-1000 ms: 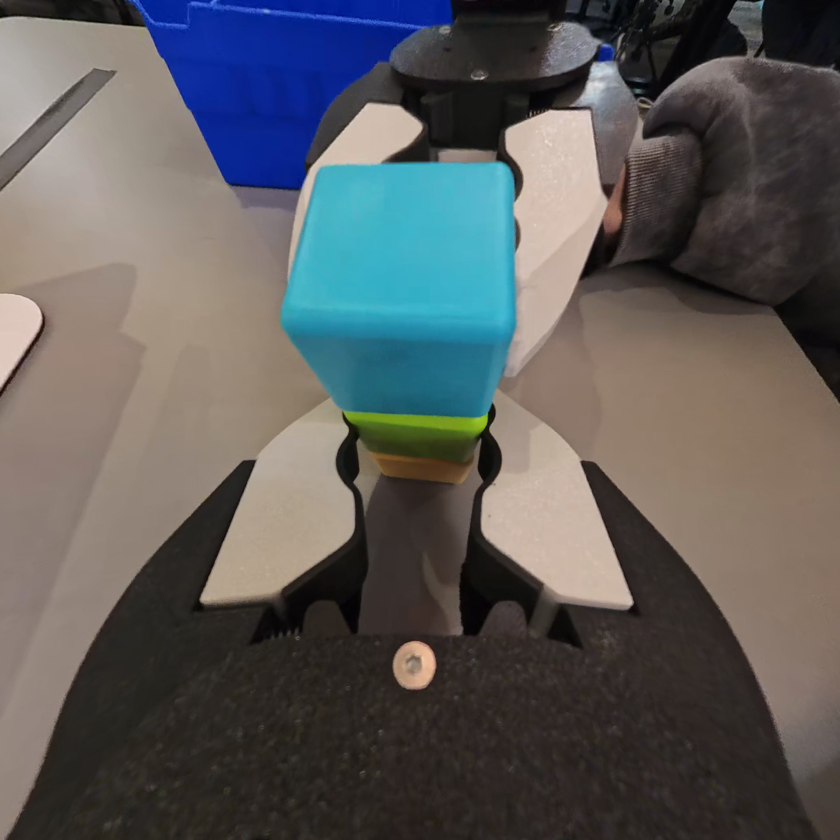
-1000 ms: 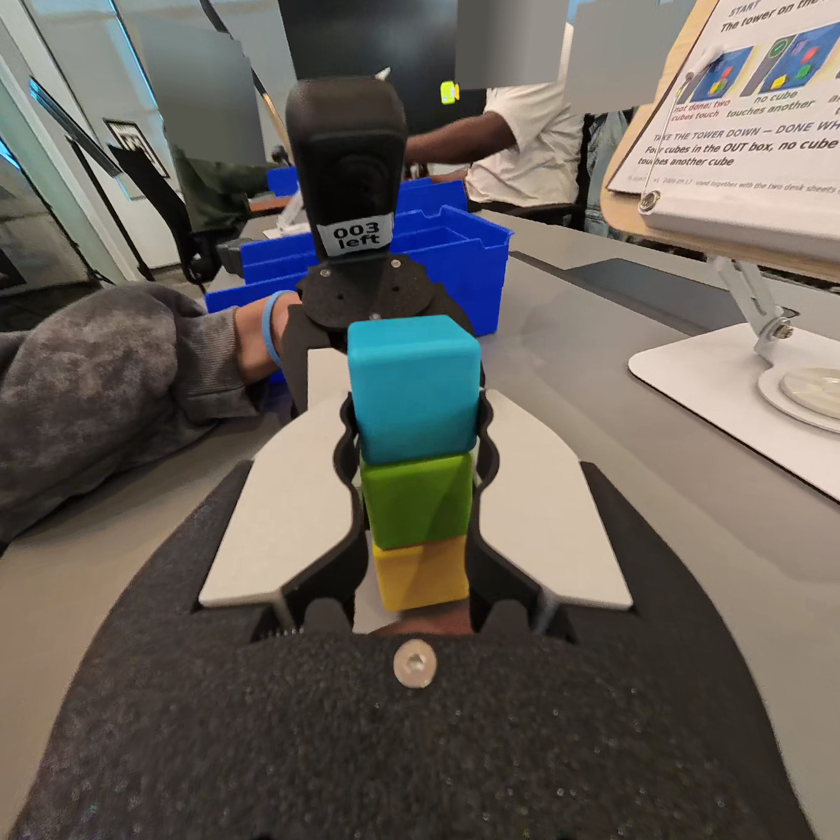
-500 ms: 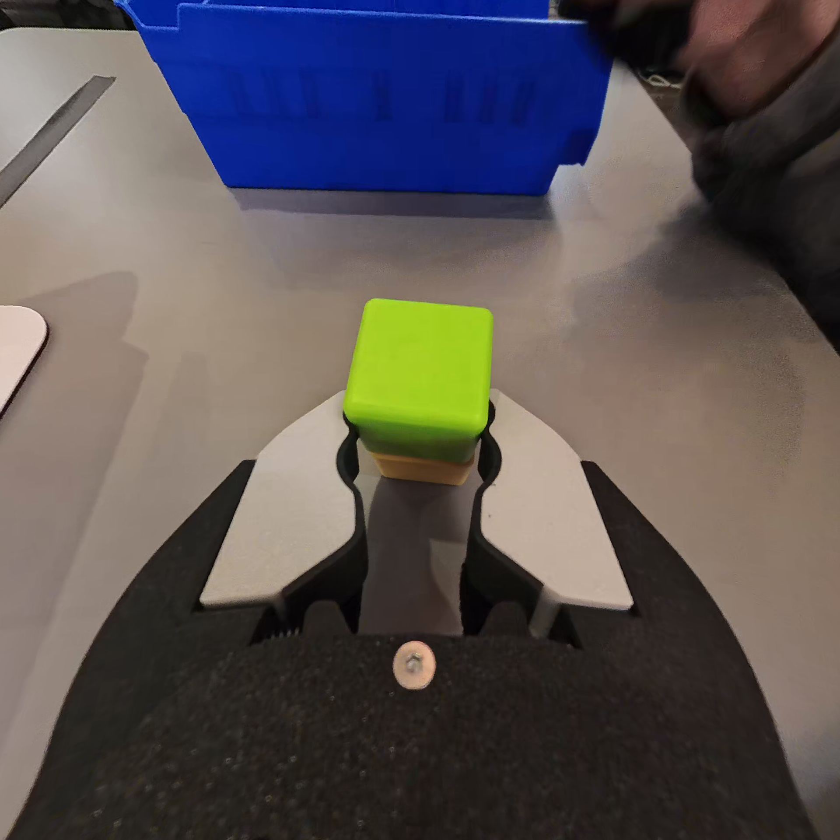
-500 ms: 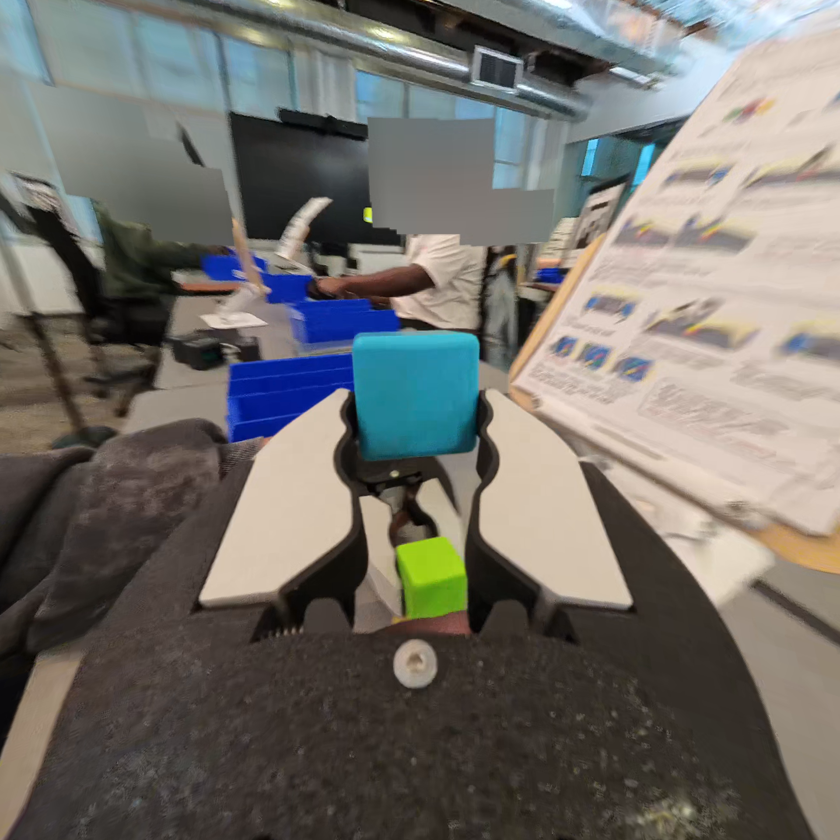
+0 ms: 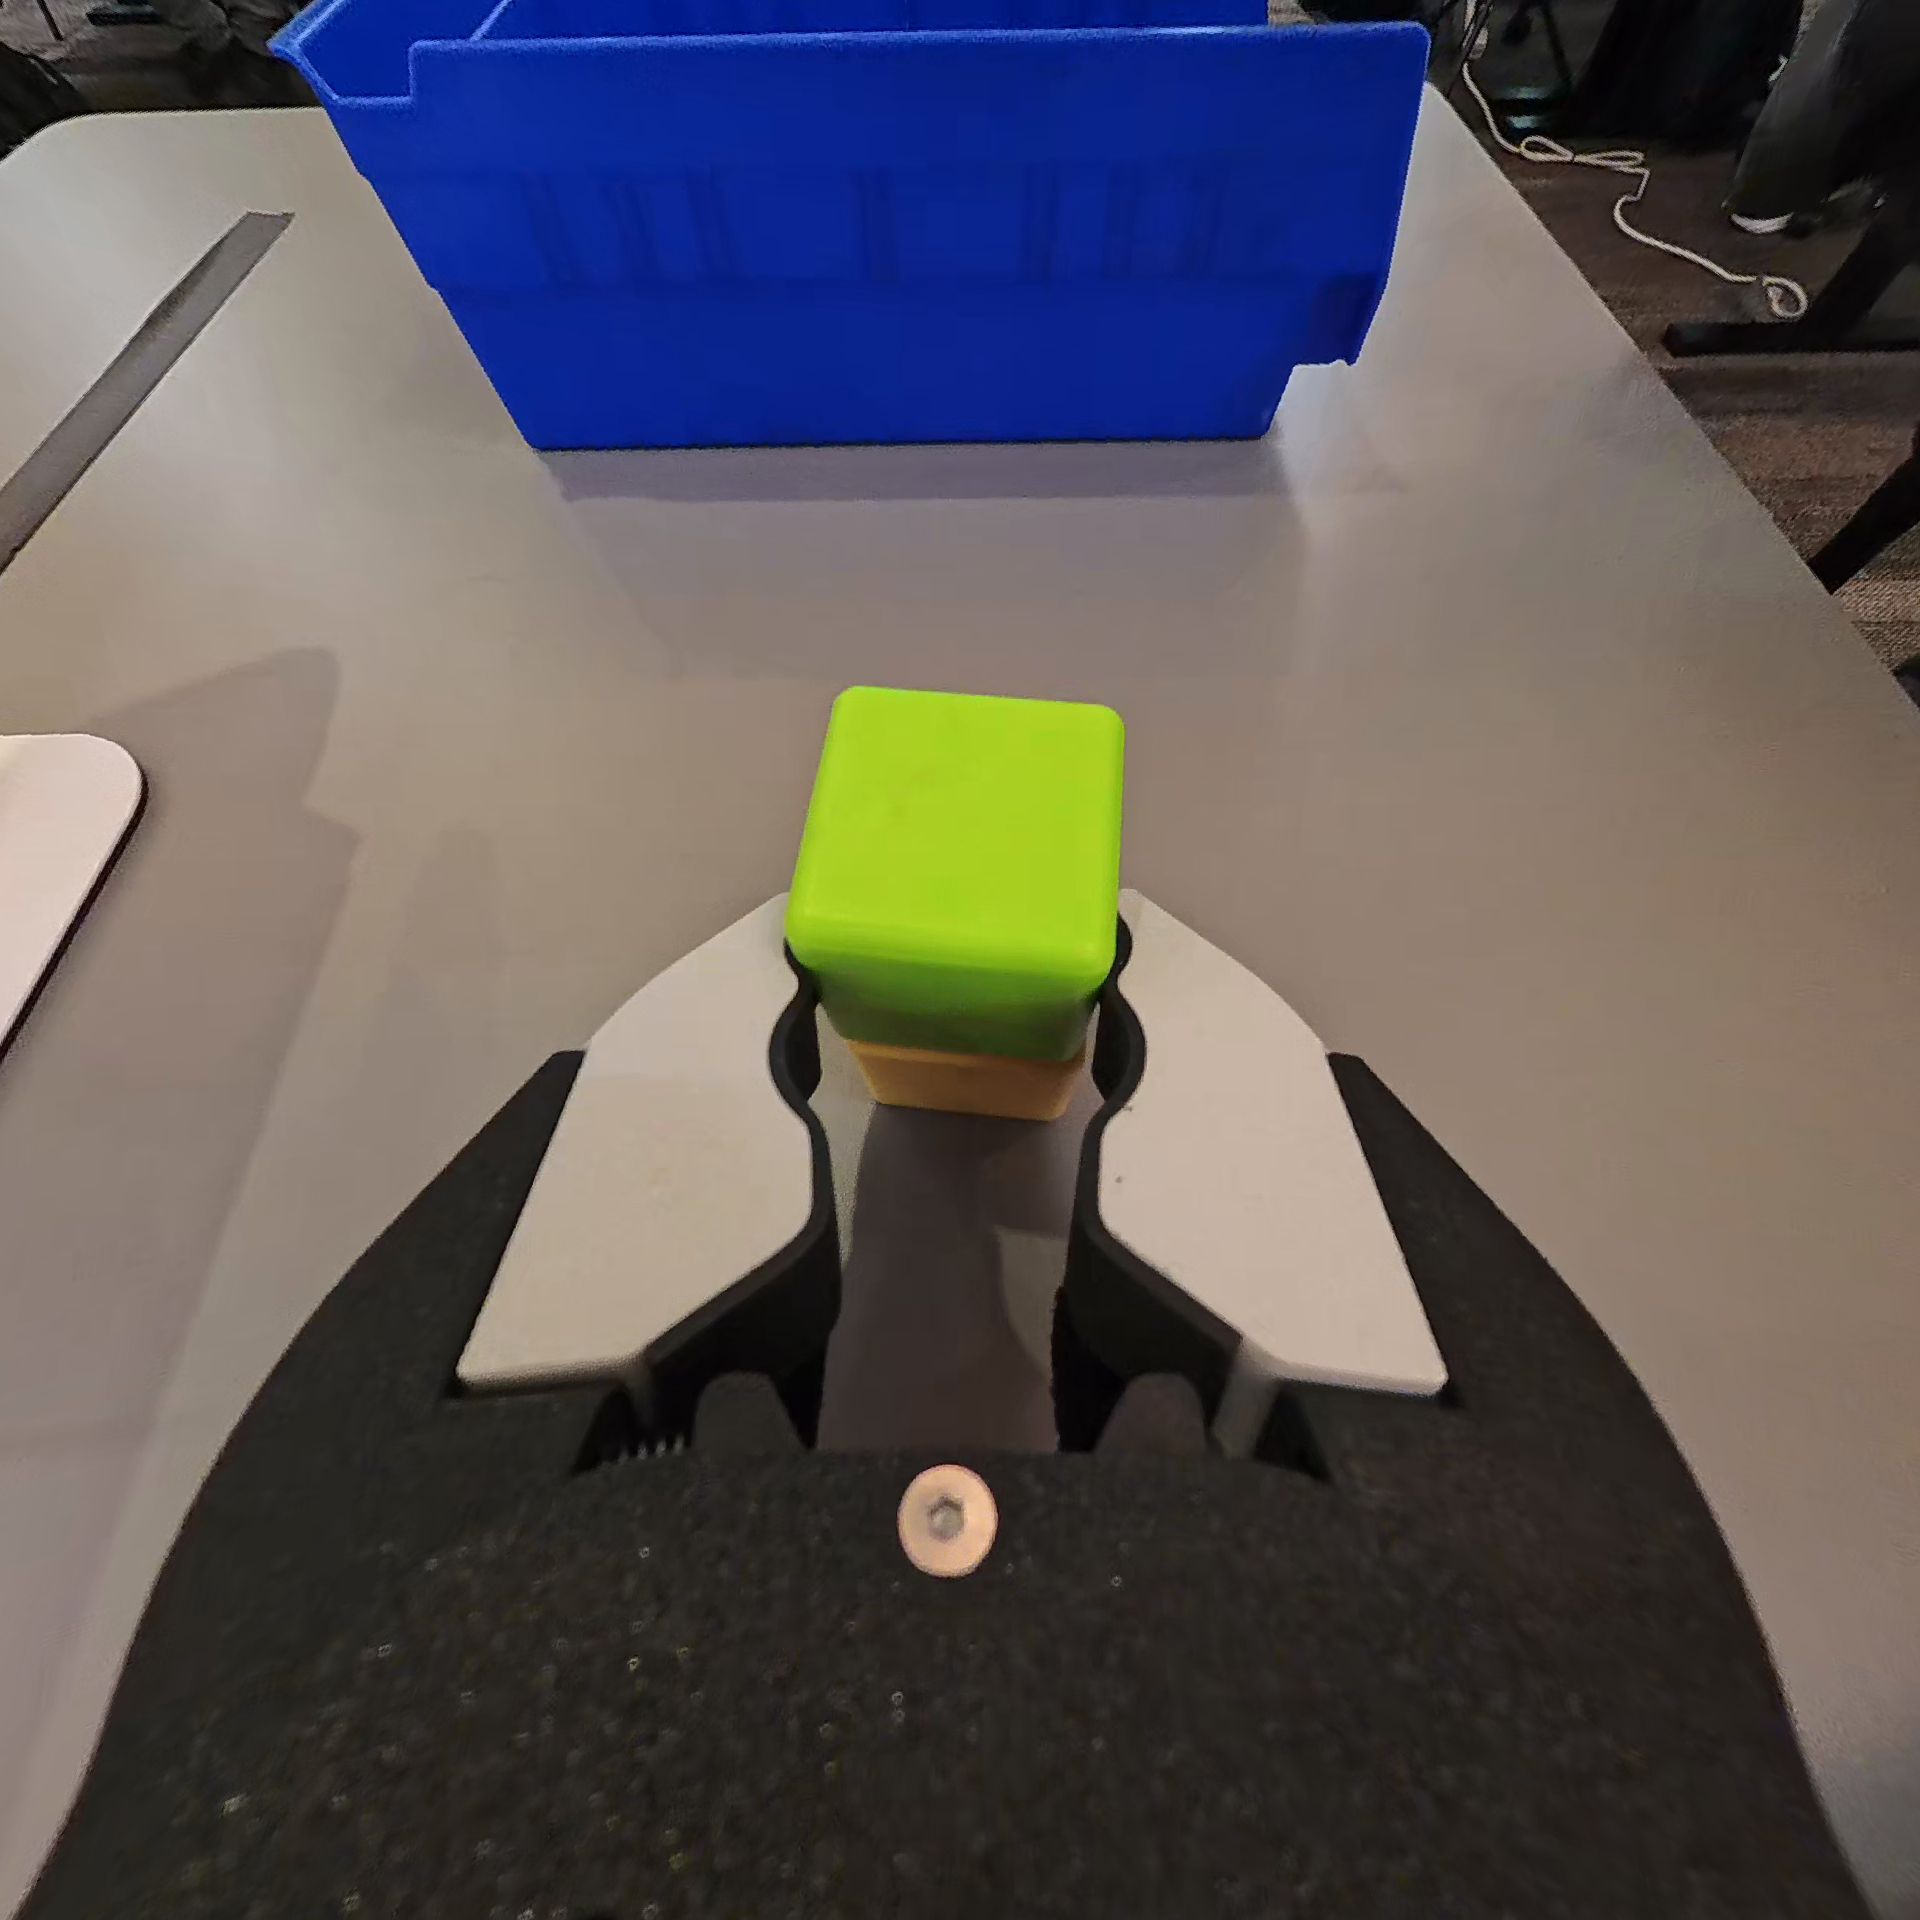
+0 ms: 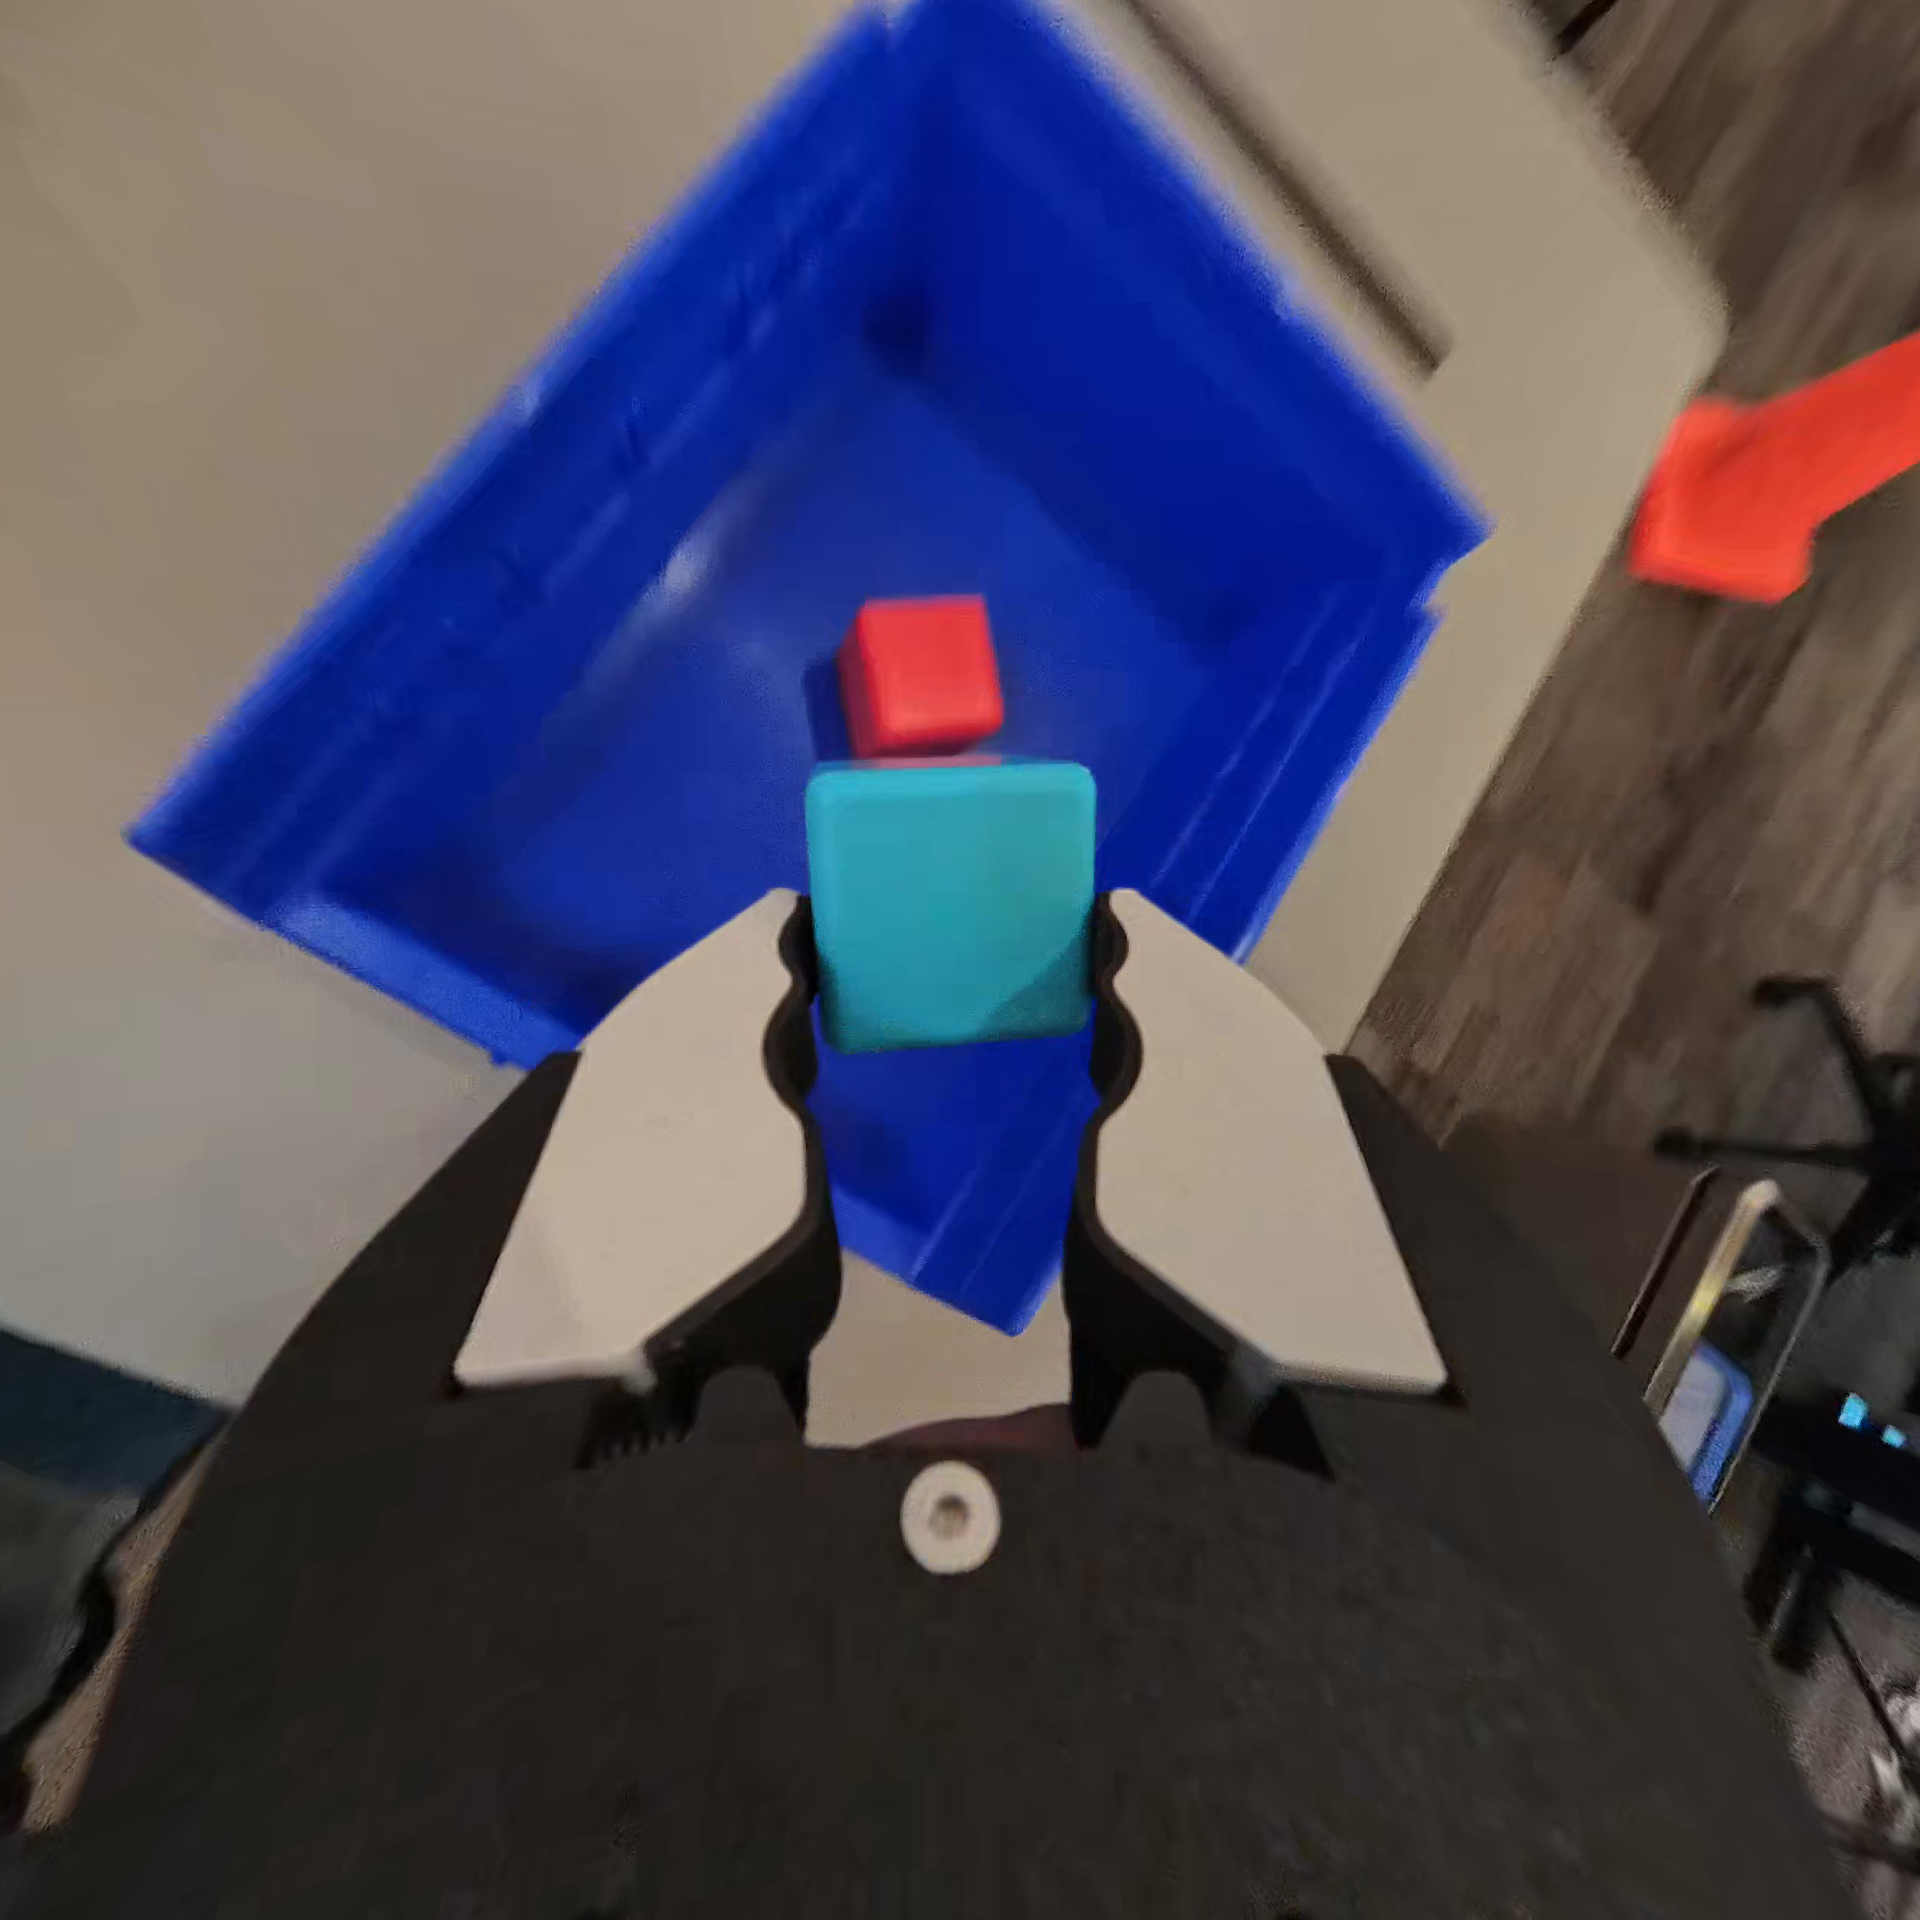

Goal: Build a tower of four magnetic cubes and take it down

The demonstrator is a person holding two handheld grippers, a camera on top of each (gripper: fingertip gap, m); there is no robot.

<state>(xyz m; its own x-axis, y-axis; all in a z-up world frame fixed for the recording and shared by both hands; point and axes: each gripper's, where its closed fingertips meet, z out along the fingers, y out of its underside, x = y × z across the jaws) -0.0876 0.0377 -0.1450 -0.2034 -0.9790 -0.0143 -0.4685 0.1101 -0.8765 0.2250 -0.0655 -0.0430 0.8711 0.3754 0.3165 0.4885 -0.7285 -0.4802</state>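
Both jaws closed on cubes. Left gripper (image 5: 954,1023) of mine: jaws pinch the lime-green plastic cube (image 5: 958,868) at frame centre, low on its sides. That cube sits on a yellow-tan cube (image 5: 964,1083), only a strip of it visible below; whether the jaws also touch it I cannot tell. Stack stands on the grey tabletop (image 5: 1403,665). Blue plastic bin (image 5: 862,239) at top of frame, well apart from the stack. White rounded board edge (image 5: 57,862) at left edge.

Right gripper (image 6: 948,977) of mine: jaws grip a teal plastic cube (image 6: 948,899) by two opposite sides, centre frame, held above the open blue plastic bin (image 6: 499,665), view looking down into it. Small red cube (image 6: 923,673) lies on the bin floor, just above the teal one in frame. View is motion-blurred. Orange-red object (image 6: 1745,499) upper right, over wood-look floor (image 6: 1621,831); cannot tell what it is.
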